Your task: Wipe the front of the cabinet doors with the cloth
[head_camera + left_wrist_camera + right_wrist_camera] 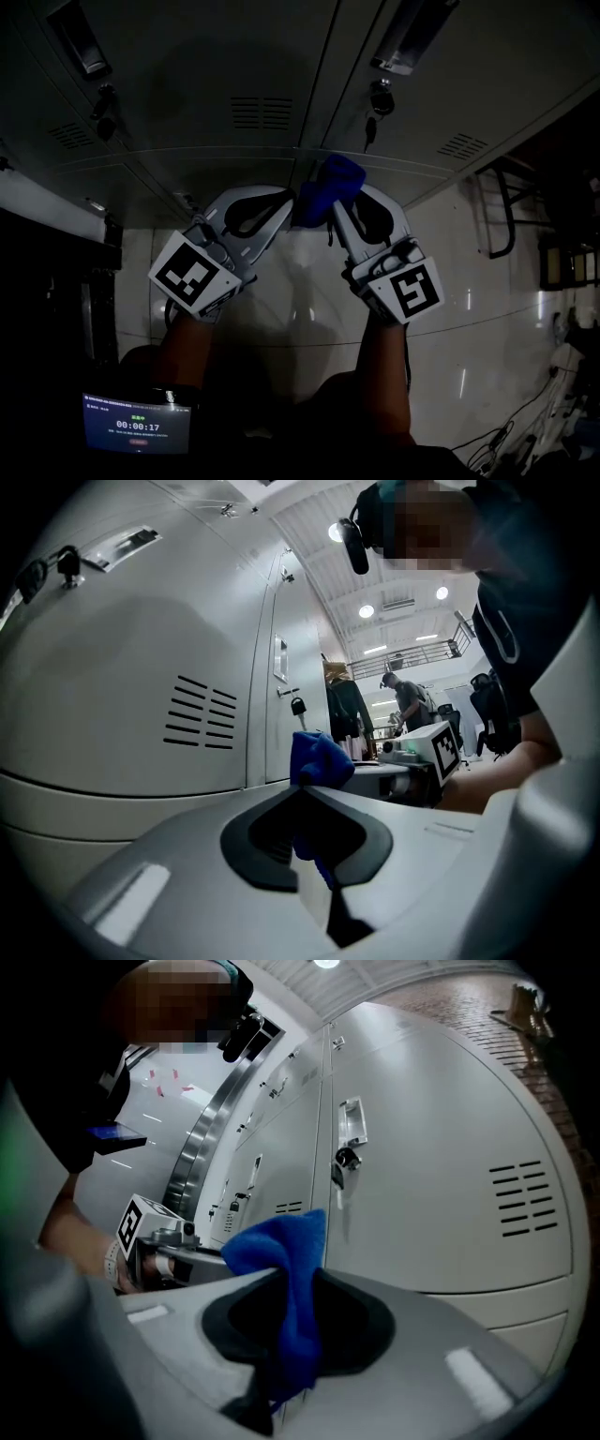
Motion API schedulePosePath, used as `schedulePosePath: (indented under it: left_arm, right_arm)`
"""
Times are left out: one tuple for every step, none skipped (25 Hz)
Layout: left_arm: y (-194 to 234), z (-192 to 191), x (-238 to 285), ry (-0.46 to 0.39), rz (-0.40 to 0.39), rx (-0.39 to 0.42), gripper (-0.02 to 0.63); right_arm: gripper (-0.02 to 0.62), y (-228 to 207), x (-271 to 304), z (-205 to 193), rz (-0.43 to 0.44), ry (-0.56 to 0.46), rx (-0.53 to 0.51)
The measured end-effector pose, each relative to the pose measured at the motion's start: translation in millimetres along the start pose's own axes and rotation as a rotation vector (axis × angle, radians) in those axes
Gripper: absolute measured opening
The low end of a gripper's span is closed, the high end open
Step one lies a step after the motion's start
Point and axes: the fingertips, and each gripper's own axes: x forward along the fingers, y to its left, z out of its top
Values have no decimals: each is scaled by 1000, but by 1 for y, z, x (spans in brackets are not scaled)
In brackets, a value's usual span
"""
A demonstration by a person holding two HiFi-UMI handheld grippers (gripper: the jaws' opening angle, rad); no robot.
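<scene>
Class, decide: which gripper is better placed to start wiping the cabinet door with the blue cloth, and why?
Right, probably. Both grippers pinch the blue cloth, but the right gripper holds the larger fold, bunched past its tips toward the cabinet door; the left gripper grips a smaller part.

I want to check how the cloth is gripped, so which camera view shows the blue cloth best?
The right gripper view: the blue cloth is large and well lit, pinched in the right tool. The left gripper view shows a smaller bunch pinched in the left tool. The dim head view shows only a small blue patch.
</scene>
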Motion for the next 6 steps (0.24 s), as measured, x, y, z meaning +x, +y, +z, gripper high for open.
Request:
schedulePosePath:
  left_arm:
    - [-2, -1, 0, 8, -2, 12, 6]
    - [-4, -2, 1, 15, -4, 21, 5]
    - [-5, -3, 2, 19, -6, 31, 5]
    - [-6, -4, 2, 22, -9, 41, 6]
    - [-7, -5, 2, 26, -10, 49, 6]
    - [-7, -7, 2, 30, -11, 57, 6]
  right_arm:
    - [75, -1, -1, 1, 1, -4, 1]
    - [75, -1, -2, 2, 2, -7, 1]
    - [75, -1, -3, 1, 2, -7, -1]
    - [75, -1, -3, 1, 1, -5, -3]
    - [75, -1, -3, 0, 1, -3, -5]
    - [75, 0, -3, -1, 1, 0, -8]
